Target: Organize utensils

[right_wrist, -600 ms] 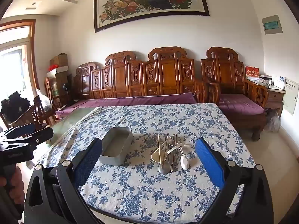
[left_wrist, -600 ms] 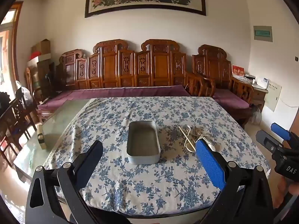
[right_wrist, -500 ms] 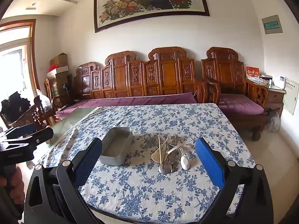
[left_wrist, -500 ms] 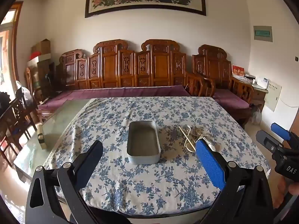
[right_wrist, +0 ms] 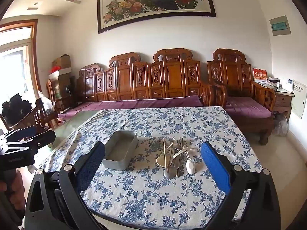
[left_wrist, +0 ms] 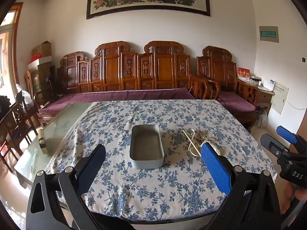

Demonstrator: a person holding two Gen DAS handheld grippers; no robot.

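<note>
A tray (left_wrist: 146, 149) is set on the tablecloth (left_wrist: 153, 187) near the middle of the table, and nothing can be seen inside it. To its right, apart from it, a pile of utensils (right_wrist: 177, 156) is laid crosswise on the cloth. At the table's left the cloth is folded back and the glass top (left_wrist: 63, 122) is left bare. Behind the table a long wooden bench (left_wrist: 134, 71) is placed against the wall, with an armchair (right_wrist: 239, 88) to its right. A painting (right_wrist: 153, 2) is hung above the bench.
</note>
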